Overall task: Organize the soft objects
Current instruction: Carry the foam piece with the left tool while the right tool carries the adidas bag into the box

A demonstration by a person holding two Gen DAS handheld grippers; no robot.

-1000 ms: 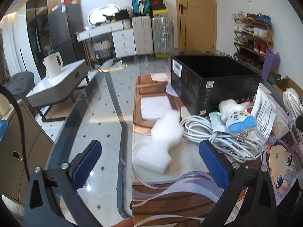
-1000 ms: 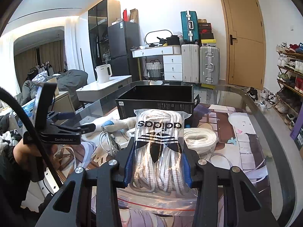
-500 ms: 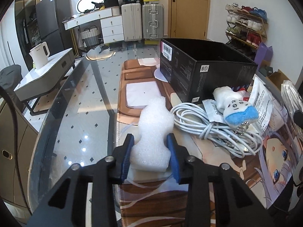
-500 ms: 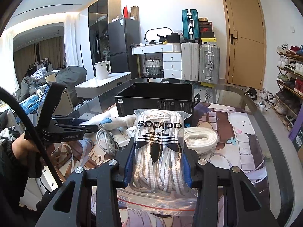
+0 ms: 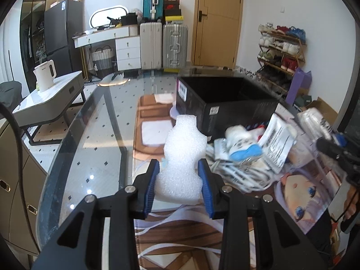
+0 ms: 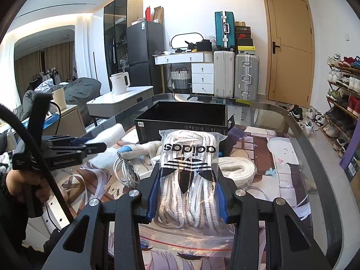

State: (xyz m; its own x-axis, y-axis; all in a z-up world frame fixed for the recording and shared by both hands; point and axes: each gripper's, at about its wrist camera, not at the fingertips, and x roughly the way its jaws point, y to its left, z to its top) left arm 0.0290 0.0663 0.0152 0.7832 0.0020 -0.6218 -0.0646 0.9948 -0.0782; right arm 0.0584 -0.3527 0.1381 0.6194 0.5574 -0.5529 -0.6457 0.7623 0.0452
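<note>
My left gripper [image 5: 178, 175] is shut on a white foam piece [image 5: 183, 157] and holds it lifted above the mat; it also shows in the right wrist view [image 6: 108, 136]. My right gripper [image 6: 187, 189] is shut on a clear Adidas bag of white laces [image 6: 189, 173], held above the mat. An open black box [image 5: 225, 101] stands behind; it also shows in the right wrist view [image 6: 182, 121]. A white and blue plush toy [image 5: 244, 144] lies on a coiled white cable [image 5: 234, 171] in front of the box.
A glass table [image 5: 90, 148] carries an anime-print mat [image 5: 310, 189]. A rolled white strap [image 6: 238, 168] lies right of the bag. A printed plastic packet [image 5: 276, 141] leans by the box. Suitcases, a dresser, a shoe rack and a door stand behind.
My left gripper closed on the foam piece and lifted it off the mat toward the box. My right gripper kept hold of the lace bag, nearly still.
</note>
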